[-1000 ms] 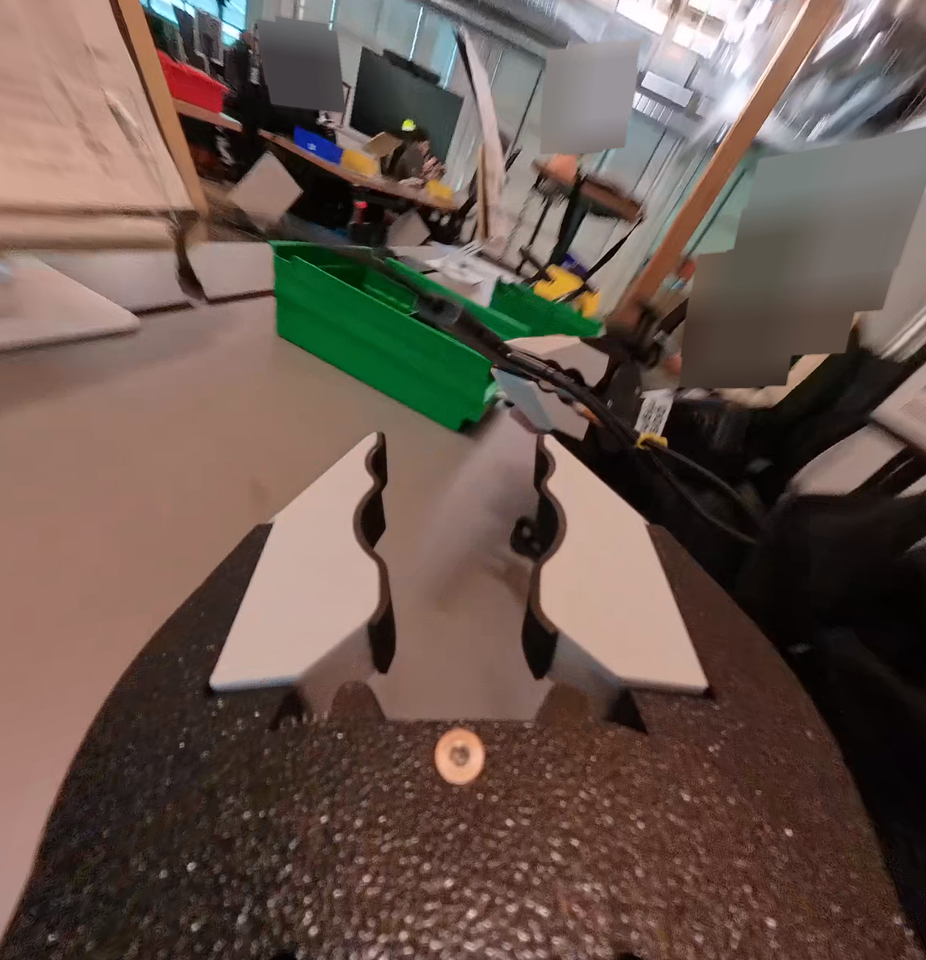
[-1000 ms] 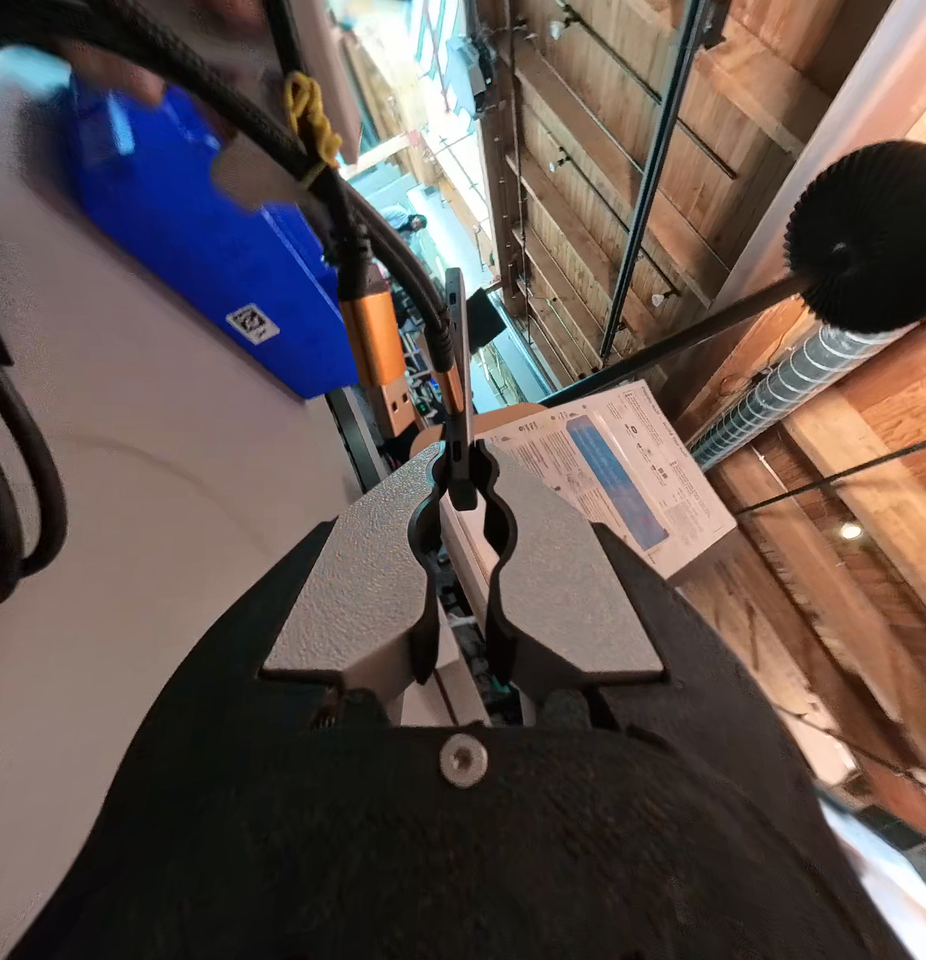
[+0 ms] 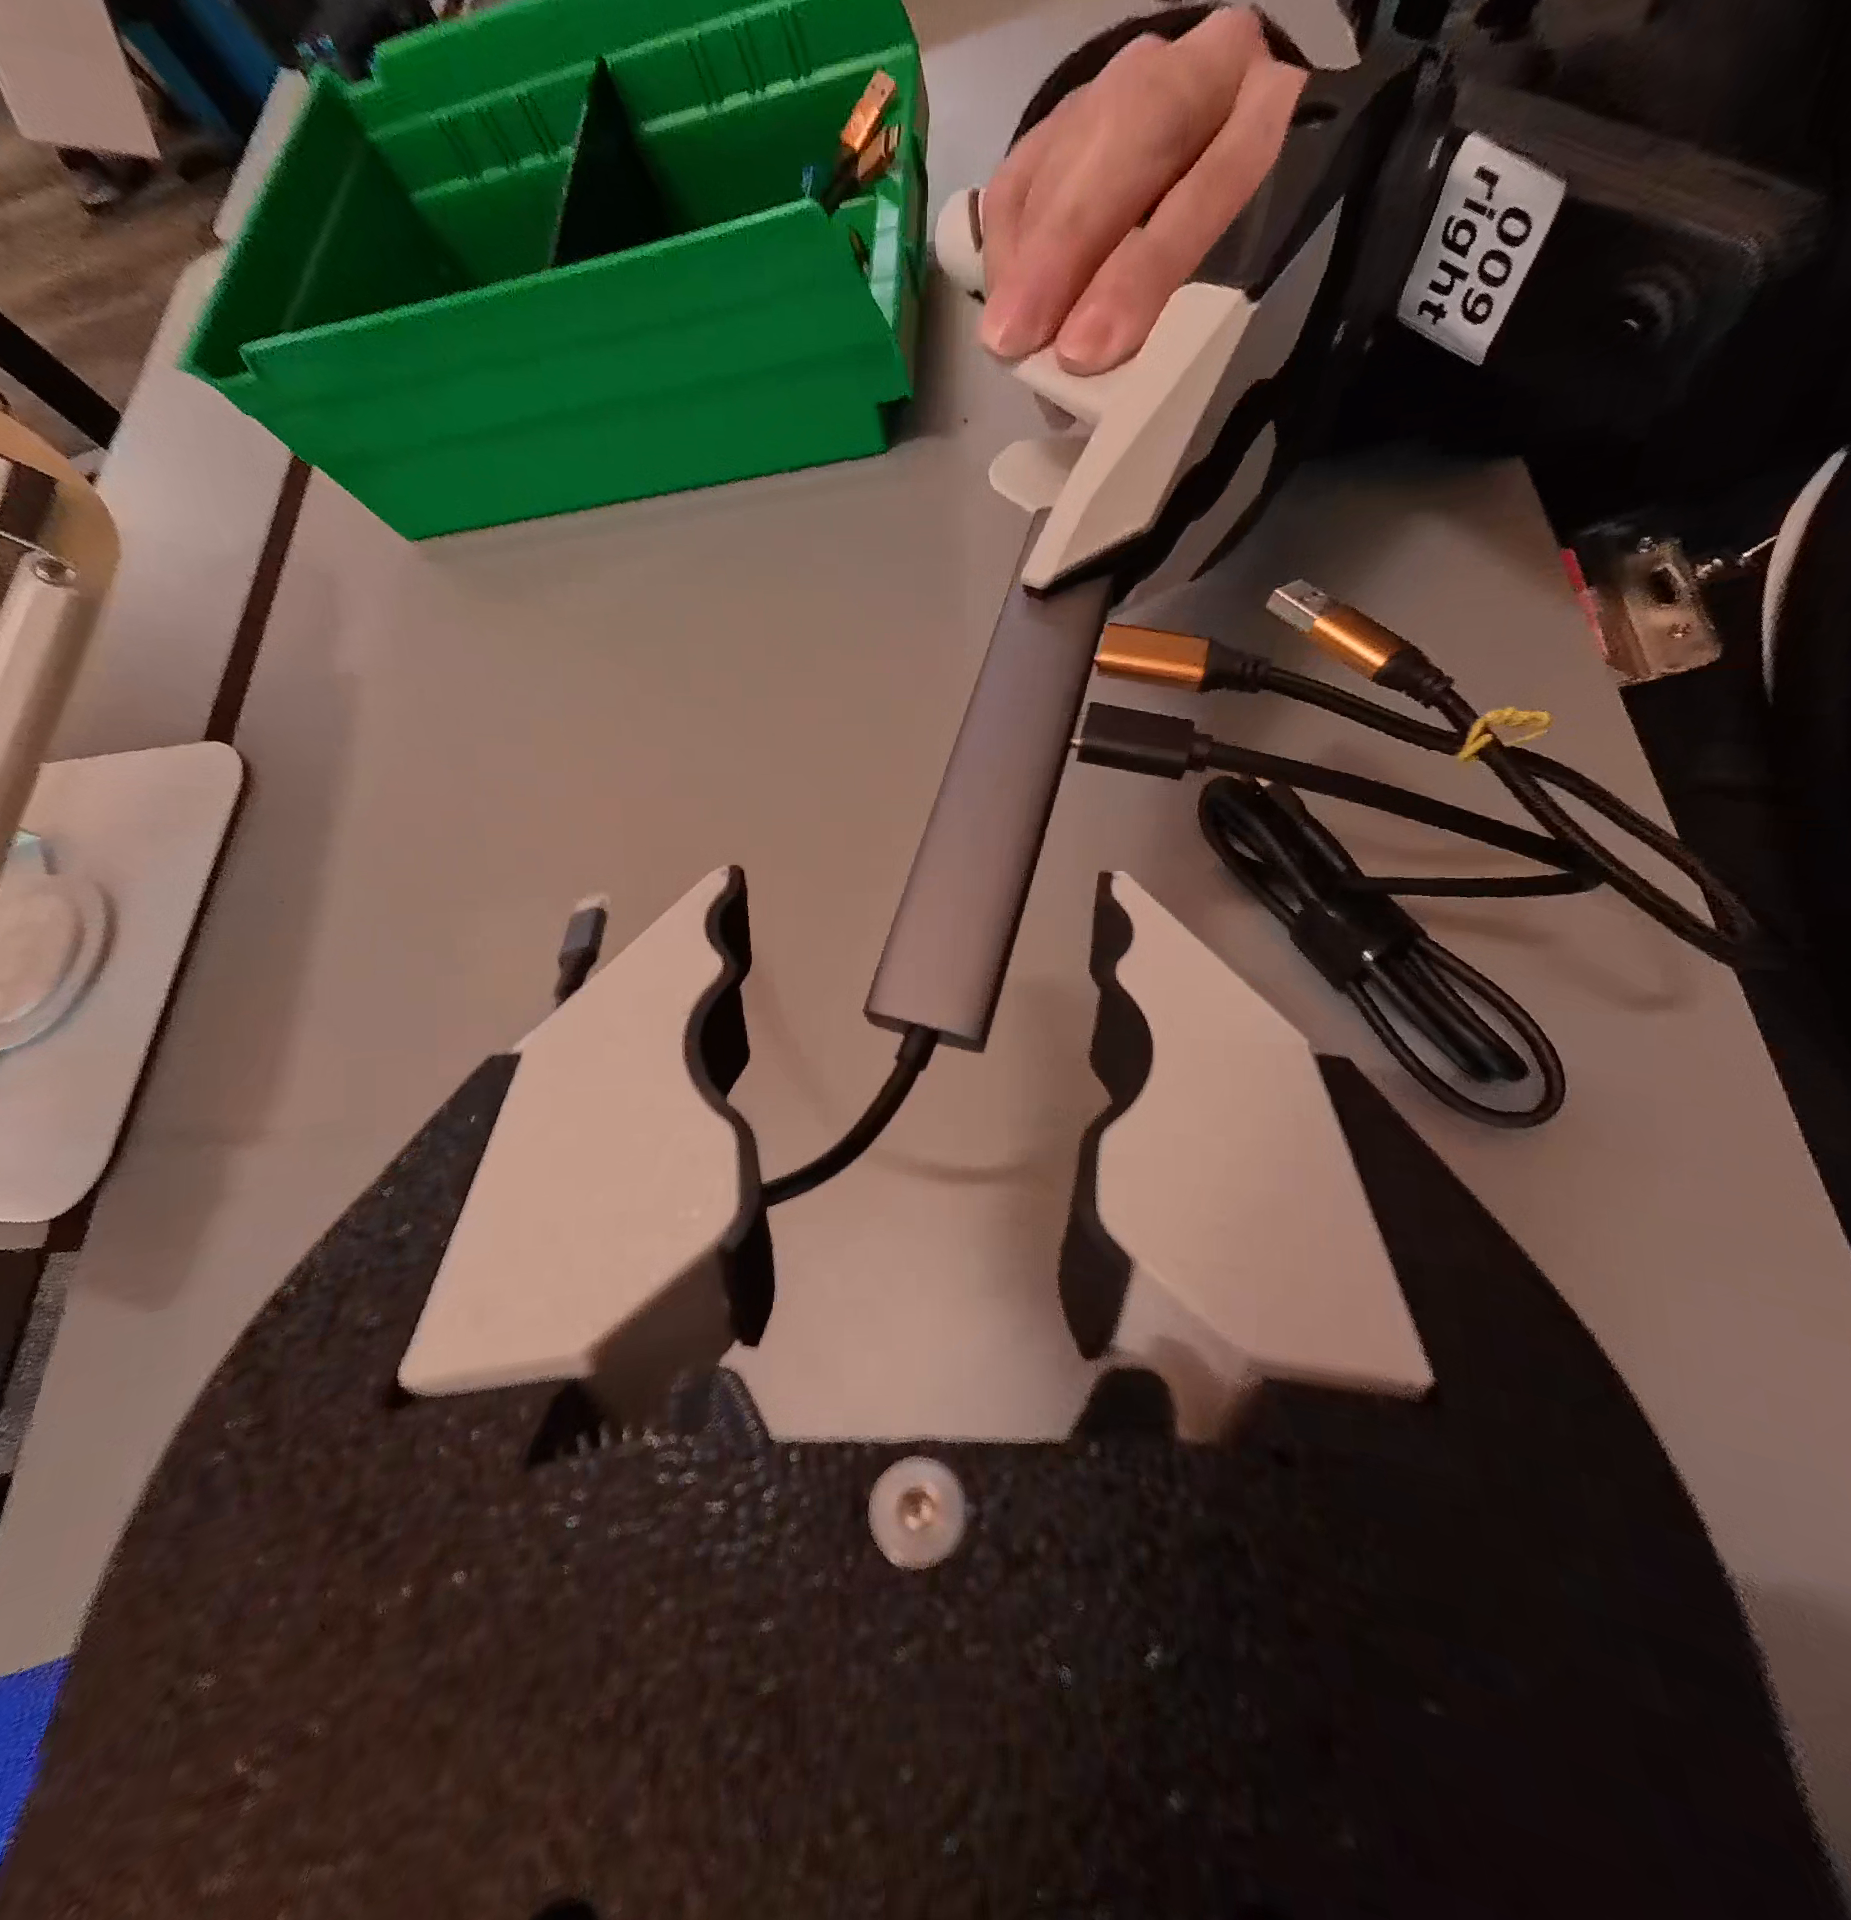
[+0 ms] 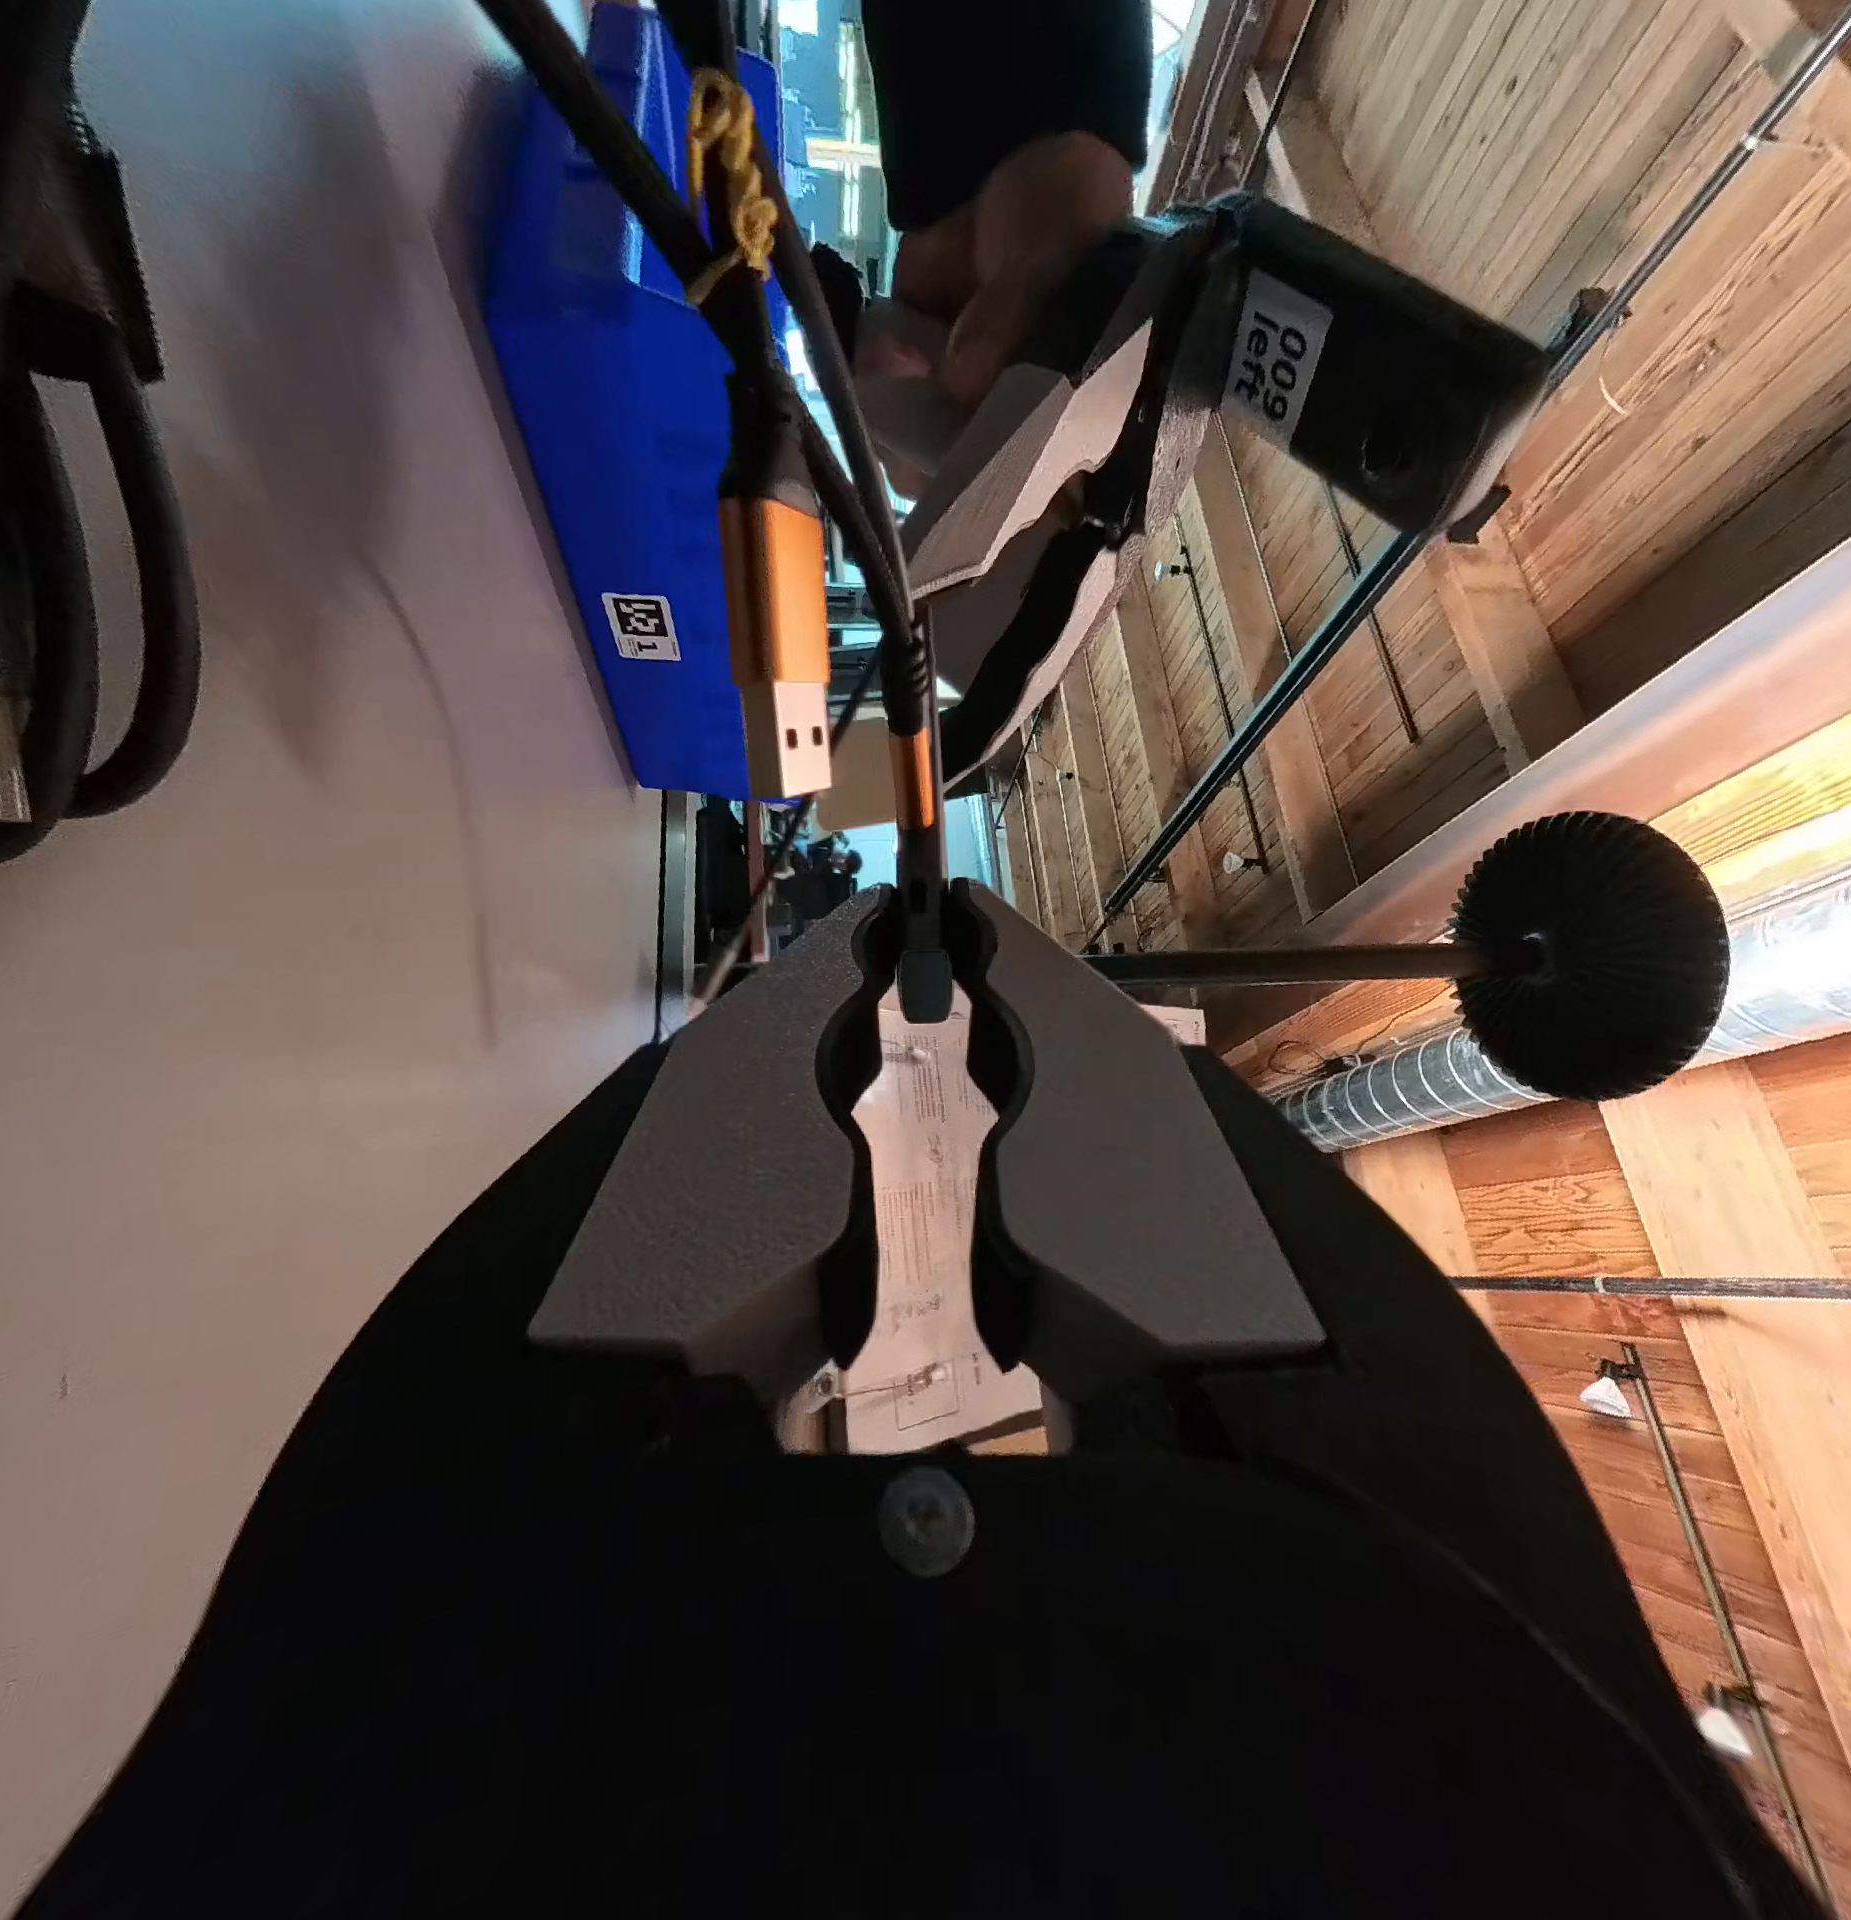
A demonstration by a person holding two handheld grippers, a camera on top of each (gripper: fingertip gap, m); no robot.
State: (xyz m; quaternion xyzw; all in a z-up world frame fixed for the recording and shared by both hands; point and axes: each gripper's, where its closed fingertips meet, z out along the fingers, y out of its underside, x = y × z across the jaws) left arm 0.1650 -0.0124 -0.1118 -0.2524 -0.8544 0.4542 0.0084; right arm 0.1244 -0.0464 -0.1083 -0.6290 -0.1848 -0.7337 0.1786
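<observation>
My right gripper (image 3: pixel 1056 582) is shut on the far end of a slim grey USB hub (image 3: pixel 983 810) and holds it slanted over the grey table (image 3: pixel 547 727). In the right wrist view the gripper (image 4: pixel 921 909) pinches the hub (image 4: pixel 923 961) edge-on. My left gripper (image 3: pixel 916 899) is open, its fingers on either side of the hub's near end and not touching it. The hub's short black cable (image 3: pixel 859 1132) runs under the left finger to a small plug (image 3: pixel 583 940). An orange plug (image 3: pixel 1149 657) and a black plug (image 3: pixel 1134 743) sit against the hub's right side.
A green divided bin (image 3: pixel 547 343) stands at the back left. A bundle of black cables (image 3: pixel 1399 997) with another orange plug (image 3: pixel 1347 634) lies at the right near the table edge. A blue bin (image 4: pixel 609 416) is behind. A hand (image 3: pixel 1097 197) holds the right gripper. The left gripper's tips are roughly 6 cm from the right gripper's.
The left wrist view has swung from looking across the room to looking down at the table. My left gripper has opened wider and now straddles the hub's near end. My right gripper still holds the hub.
</observation>
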